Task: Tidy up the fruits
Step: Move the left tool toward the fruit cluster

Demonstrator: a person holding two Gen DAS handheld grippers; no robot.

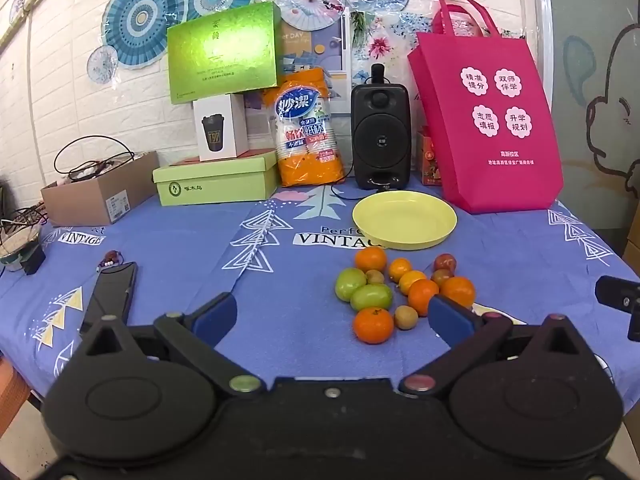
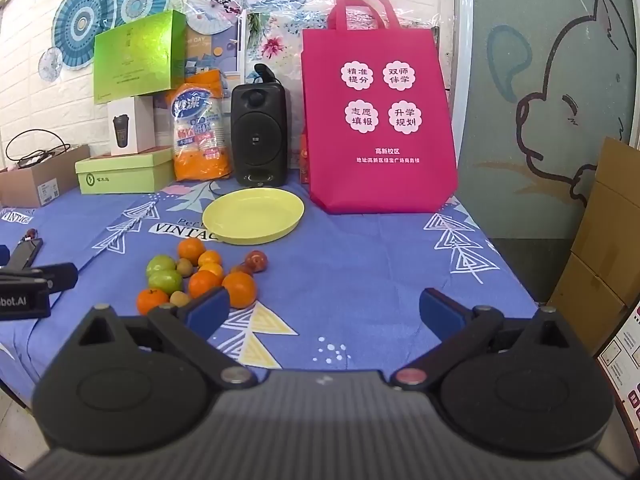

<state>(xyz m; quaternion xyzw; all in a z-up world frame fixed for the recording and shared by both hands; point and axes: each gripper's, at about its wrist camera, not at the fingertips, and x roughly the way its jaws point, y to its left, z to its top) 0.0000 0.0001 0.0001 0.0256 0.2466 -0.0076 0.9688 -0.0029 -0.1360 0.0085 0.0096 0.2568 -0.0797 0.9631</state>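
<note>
A pile of fruit lies on the blue tablecloth: oranges (image 1: 373, 325) (image 2: 239, 289), green fruits (image 1: 371, 297) (image 2: 165, 281), small brown kiwis (image 1: 405, 317) and a red plum (image 1: 445, 262) (image 2: 255, 259). An empty yellow plate (image 1: 404, 219) (image 2: 253, 217) sits just behind the pile. My left gripper (image 1: 334, 316) is open and empty, hovering in front of the pile. My right gripper (image 2: 324, 312) is open and empty, to the right of the pile. The right gripper's edge also shows at the right edge of the left wrist view (image 1: 618, 298).
Along the back wall stand a pink tote bag (image 1: 490, 120) (image 2: 380, 120), a black speaker (image 1: 380, 136) (image 2: 259, 134), a pack of paper cups (image 1: 308, 136), green boxes (image 1: 216, 184) and a cardboard box (image 1: 100, 196). A black phone (image 1: 114, 296) lies at the left.
</note>
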